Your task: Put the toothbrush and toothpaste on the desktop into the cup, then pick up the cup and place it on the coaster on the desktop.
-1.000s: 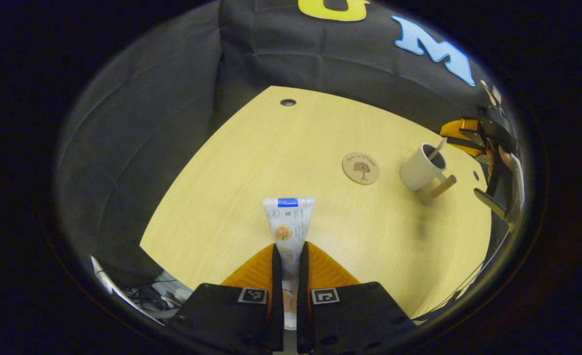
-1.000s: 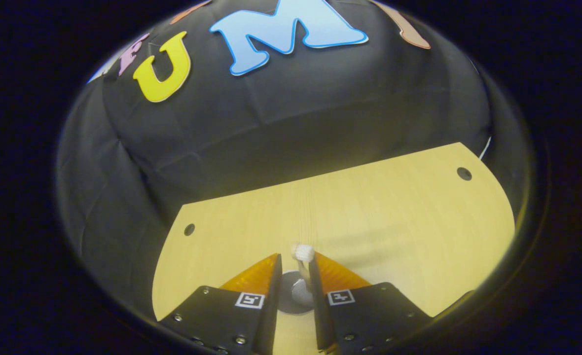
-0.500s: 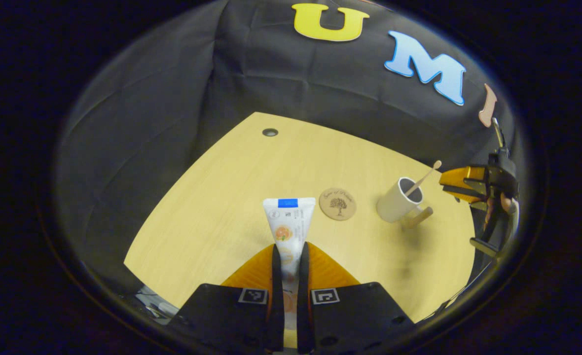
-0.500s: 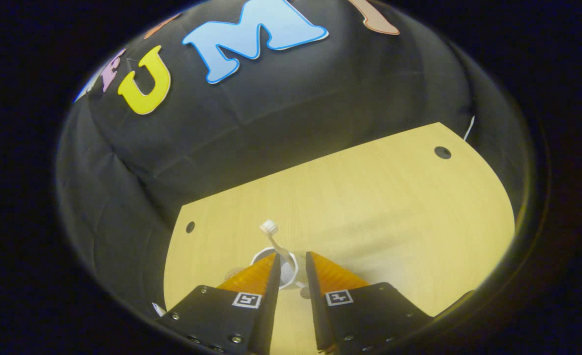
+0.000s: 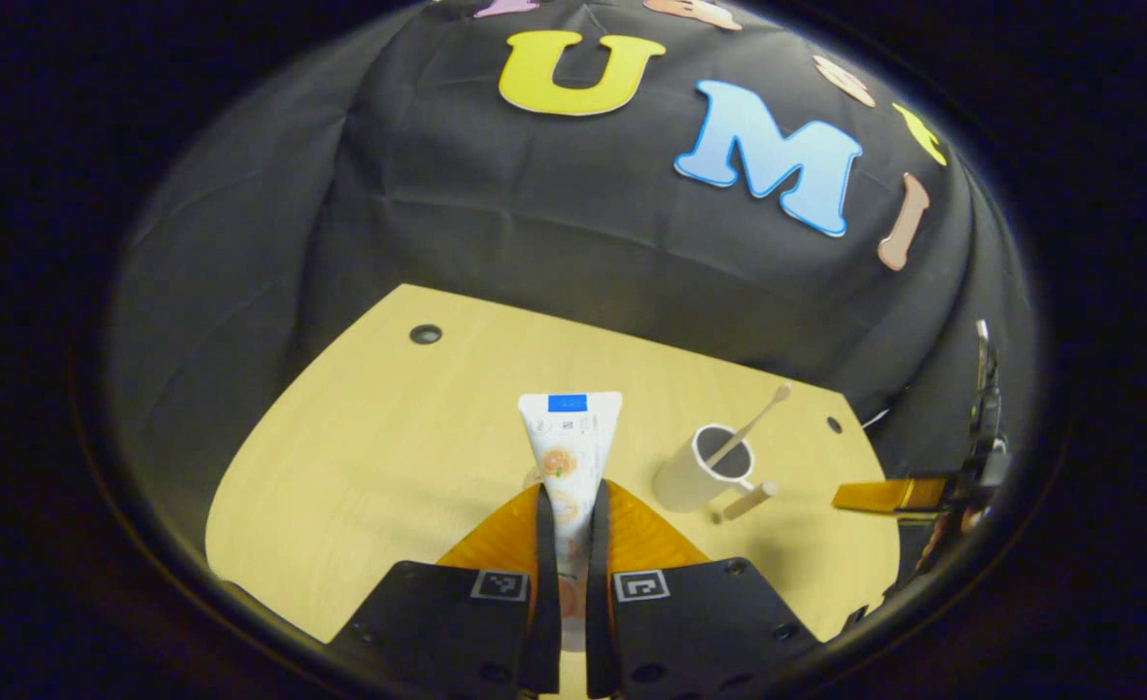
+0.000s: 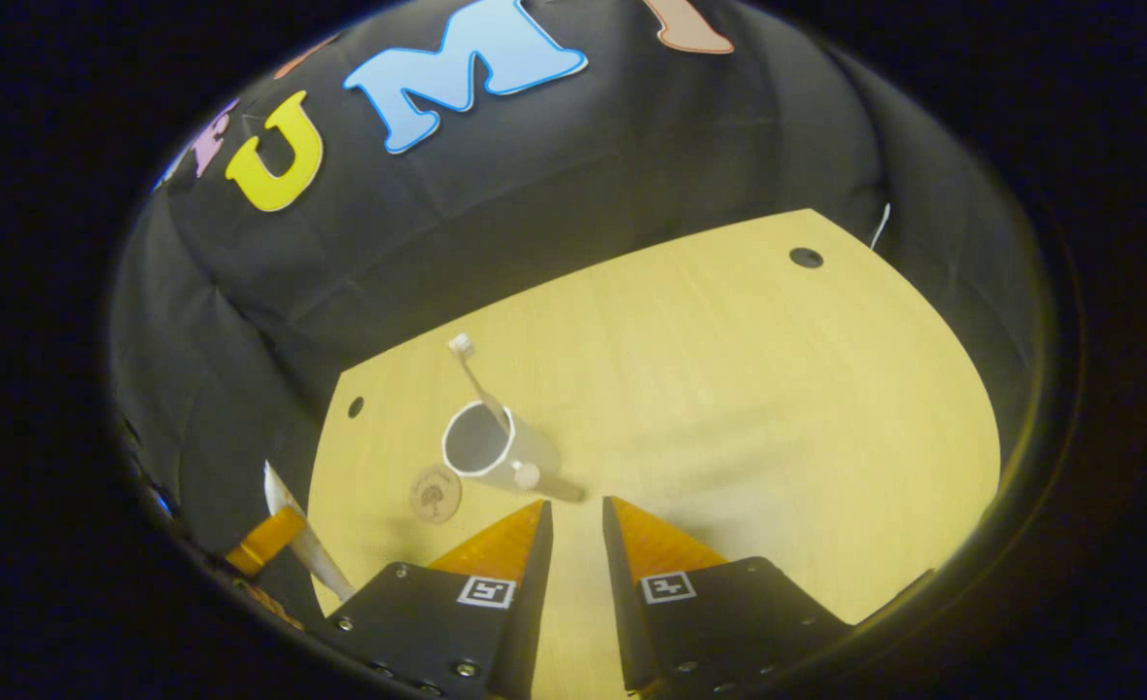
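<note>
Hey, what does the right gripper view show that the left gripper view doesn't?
Right gripper view's own: the coaster lying flat beside the cup, and the open right gripper empty. Left gripper view's own: the printed face of the toothpaste, clamped in the left gripper. Shared: the cup with the toothbrush standing in it, the toothpaste and the desk.

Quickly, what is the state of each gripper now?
Left gripper: closed on the toothpaste.
Right gripper: open, holding nothing.
</note>
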Tool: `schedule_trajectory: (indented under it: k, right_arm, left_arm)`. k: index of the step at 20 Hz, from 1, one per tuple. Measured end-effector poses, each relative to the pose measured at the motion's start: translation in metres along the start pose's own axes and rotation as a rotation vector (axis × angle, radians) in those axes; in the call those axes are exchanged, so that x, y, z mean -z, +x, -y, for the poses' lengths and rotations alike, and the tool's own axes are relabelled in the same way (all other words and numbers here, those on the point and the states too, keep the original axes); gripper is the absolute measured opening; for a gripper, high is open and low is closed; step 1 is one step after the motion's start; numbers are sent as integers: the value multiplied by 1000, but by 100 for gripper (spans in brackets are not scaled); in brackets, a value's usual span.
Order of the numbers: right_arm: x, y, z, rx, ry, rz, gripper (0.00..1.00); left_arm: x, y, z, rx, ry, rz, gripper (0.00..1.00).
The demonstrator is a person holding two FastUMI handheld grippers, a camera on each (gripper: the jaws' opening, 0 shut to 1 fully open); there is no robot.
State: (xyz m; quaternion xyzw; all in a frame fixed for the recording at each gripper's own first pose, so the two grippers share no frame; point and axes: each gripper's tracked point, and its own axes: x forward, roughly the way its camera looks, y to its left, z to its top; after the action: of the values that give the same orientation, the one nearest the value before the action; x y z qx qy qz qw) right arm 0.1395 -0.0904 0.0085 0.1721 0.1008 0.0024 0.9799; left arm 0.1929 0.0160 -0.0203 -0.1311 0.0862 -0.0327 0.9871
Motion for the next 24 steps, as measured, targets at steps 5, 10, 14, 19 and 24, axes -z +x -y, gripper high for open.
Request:
schedule_trajectory:
  k: [5,10,14,19,24]
  right_arm:
    - [45,-15,28,23,8,-68,32]
    - [77,-26,50,33,26,-128,32]
    - [99,-34,71,58,45,-166,32]
    - [121,-41,98,87,102,-209,33]
    - [124,-47,122,121,136,-198,32]
  left_arm:
    - [-25,39,39,72,79,22,18]
    - [-40,69,91,186,128,66,18]
    - [-45,108,116,234,145,62,18]
    - [-41,141,139,258,132,49,17]
    - [-34,159,145,264,47,31,17]
